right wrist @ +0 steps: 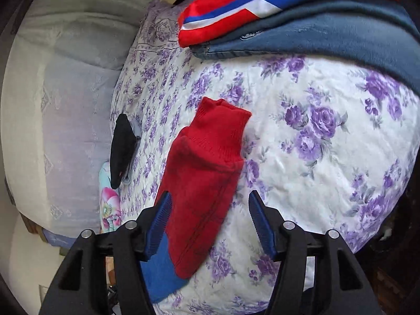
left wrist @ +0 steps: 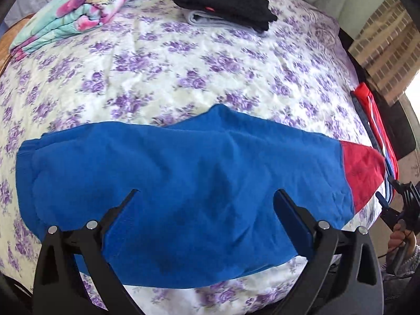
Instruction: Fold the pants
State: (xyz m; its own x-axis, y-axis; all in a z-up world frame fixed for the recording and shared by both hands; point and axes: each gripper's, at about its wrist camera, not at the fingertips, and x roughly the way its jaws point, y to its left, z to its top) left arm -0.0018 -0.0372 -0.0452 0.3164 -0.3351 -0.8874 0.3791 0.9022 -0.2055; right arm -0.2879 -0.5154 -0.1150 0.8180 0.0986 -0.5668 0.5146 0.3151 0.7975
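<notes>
Blue pants [left wrist: 183, 173] with a red cuffed leg end [left wrist: 363, 168] lie folded lengthwise across the purple-flowered bedspread [left wrist: 183, 65]. My left gripper [left wrist: 207, 191] hovers over the blue cloth, jaws wide apart and open, nothing pinched. In the right wrist view the red leg end [right wrist: 204, 178] runs up between the fingers of my right gripper [right wrist: 209, 194], which is open; its blue pads stand clear of the cloth. The blue part of the pants [right wrist: 160, 270] shows below the left finger. The right gripper [left wrist: 383, 204], held by a hand [left wrist: 399, 233], also appears at the bed's right edge.
A folded black garment [left wrist: 225, 5] rests on a pale one at the far side. A flowered blanket [left wrist: 76, 10] lies folded at the far left. A stack of red, blue and white clothes [right wrist: 262, 8] on a dark blue garment [right wrist: 315, 36] sits by the right edge.
</notes>
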